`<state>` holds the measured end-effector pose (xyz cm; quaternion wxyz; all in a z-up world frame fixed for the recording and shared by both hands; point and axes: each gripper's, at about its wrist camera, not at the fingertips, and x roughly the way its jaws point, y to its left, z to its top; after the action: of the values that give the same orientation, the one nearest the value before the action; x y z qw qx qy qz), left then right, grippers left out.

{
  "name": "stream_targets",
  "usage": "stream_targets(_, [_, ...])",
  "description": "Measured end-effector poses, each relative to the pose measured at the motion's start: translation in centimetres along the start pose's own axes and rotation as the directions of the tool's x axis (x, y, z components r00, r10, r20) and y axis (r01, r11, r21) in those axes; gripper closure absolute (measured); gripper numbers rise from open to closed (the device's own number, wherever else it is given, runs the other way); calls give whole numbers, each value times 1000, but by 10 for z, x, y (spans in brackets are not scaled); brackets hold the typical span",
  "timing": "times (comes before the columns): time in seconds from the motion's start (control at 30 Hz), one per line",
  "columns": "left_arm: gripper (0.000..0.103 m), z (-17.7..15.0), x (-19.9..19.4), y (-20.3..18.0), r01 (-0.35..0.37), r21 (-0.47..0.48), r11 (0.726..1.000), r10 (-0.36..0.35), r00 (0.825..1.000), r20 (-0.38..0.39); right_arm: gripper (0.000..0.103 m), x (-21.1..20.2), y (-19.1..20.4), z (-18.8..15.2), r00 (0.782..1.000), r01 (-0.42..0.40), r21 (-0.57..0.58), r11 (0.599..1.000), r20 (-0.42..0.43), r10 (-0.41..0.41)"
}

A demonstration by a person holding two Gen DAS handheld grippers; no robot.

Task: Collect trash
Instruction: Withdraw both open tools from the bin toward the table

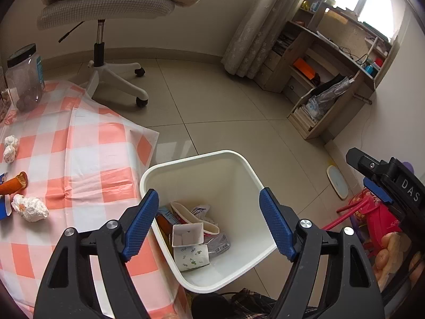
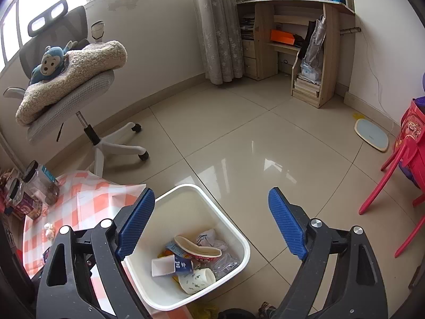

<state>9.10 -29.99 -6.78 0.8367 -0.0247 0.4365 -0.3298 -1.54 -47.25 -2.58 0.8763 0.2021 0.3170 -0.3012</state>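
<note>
A white trash bin (image 1: 239, 175) stands on the floor against the table with the orange-and-white checked cloth (image 1: 87, 159). Inside lie a leaf-patterned paper cup (image 1: 192, 259), a small white carton (image 1: 187, 235), a paper bowl (image 1: 194, 218) and wrappers. My left gripper (image 1: 208, 194) hangs over the bin, open, nothing between its blue pads. My right gripper (image 2: 211, 193) is also open and empty, above the bin's (image 2: 186, 204) right rim; it shows at the edge of the left wrist view (image 1: 382, 183). On the cloth lie two crumpled tissues (image 1: 29, 208) (image 1: 10, 148) and an orange wrapper (image 1: 14, 183).
A clear jar with a black lid (image 1: 25, 79) stands at the table's far side. A wheeled office chair (image 1: 106, 79) with a blanket is behind it. A wooden desk with shelves (image 1: 332, 79), a floor scale (image 2: 372, 133) and a red stool (image 2: 393, 175) are to the right.
</note>
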Motion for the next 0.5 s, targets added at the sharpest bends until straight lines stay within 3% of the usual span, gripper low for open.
stream_targets(0.23, [26, 3, -34, 30, -113, -28, 993, 115, 991, 74, 11, -7, 27, -5, 999, -40, -36, 999, 6, 41])
stream_targets(0.5, [21, 1, -64, 73, -199, -91, 976, 208, 973, 97, 7, -14, 76, -20, 997, -77, -131, 988, -5, 77])
